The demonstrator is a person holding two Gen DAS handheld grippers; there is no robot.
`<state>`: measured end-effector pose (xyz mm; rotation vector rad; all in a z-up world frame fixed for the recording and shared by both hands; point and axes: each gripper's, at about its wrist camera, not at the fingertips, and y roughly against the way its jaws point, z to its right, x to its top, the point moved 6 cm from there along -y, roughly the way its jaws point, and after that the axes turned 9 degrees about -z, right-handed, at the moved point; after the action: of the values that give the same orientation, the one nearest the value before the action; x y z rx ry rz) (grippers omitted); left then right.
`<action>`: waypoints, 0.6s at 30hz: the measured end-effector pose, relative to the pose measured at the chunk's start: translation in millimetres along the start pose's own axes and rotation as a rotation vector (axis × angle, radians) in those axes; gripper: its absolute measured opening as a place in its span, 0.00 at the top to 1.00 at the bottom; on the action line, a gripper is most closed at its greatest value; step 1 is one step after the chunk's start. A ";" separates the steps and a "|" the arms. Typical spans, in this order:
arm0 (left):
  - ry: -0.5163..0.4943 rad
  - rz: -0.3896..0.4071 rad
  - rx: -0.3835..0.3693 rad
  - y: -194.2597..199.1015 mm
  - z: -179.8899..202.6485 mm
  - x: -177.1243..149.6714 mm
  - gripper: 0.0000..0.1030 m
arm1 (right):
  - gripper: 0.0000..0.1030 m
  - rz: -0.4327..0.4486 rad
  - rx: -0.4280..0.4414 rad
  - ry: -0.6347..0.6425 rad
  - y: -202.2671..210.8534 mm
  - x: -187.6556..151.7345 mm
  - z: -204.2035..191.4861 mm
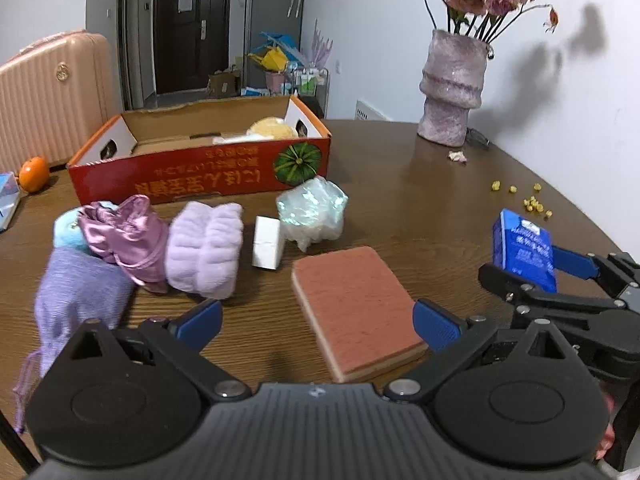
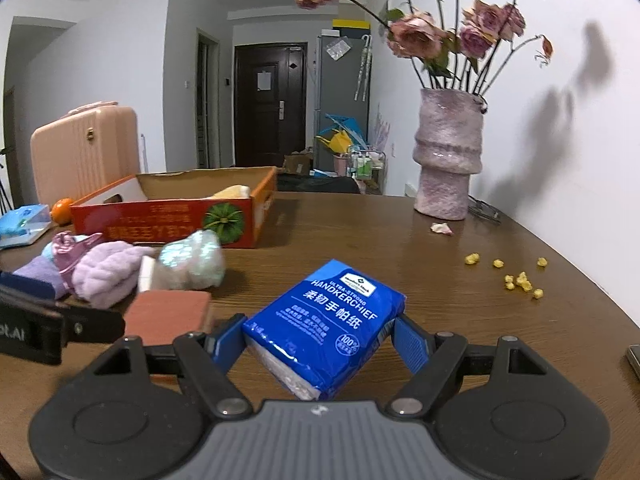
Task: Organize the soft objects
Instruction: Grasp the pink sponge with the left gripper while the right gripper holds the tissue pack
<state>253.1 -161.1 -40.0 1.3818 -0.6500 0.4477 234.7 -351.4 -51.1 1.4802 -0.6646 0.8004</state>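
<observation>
Blue pack: your right gripper (image 2: 320, 338) has its fingers closed against both sides of the blue handkerchief pack (image 2: 326, 326), which sits tilted between the pads, lifted off the table.
Left tool: your left gripper (image 1: 318, 322) is spread wide and grips nothing.
Sponge: the orange sponge (image 1: 354, 308) lies flat on the wooden table (image 1: 440, 208) directly ahead of your left tool, between its two fingers.
Soft pile: ahead and to the left of your left tool sit a lilac fluffy towel (image 1: 204, 250), a pink satin pouch (image 1: 126, 236) and a purple knit pouch (image 1: 78, 292), touching one another.
White box: a small white box (image 1: 267, 248) stands between the towel and a crinkled plastic bag (image 1: 314, 212).
Carton: the red cardboard box (image 1: 200, 164) lies beyond the pile, a yellow soft item (image 1: 272, 127) inside it.
Vase: the vase (image 1: 452, 88) stands far ahead to your right.
</observation>
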 end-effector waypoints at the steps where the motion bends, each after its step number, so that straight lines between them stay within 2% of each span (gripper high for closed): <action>1: 0.003 -0.009 -0.001 -4.6 3.0 0.8 0.00 | 0.25 -0.003 -0.003 -0.005 -2.2 0.2 4.9; 9: 0.025 -0.055 0.013 -33.7 23.8 3.1 0.00 | 0.25 -0.056 -0.022 -0.120 -22.5 -1.8 40.9; 16: 0.035 -0.094 0.071 -61.0 35.1 -2.9 0.00 | 0.25 -0.059 -0.031 -0.141 -25.1 -3.6 44.5; 18: 0.030 -0.104 0.083 -66.6 35.7 -5.9 0.03 | 0.25 -0.060 -0.033 -0.143 -25.5 -3.7 44.7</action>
<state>285.8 -205.8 -91.8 1.4779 -0.5378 0.4155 257.0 -394.4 -68.9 1.5302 -0.7334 0.6384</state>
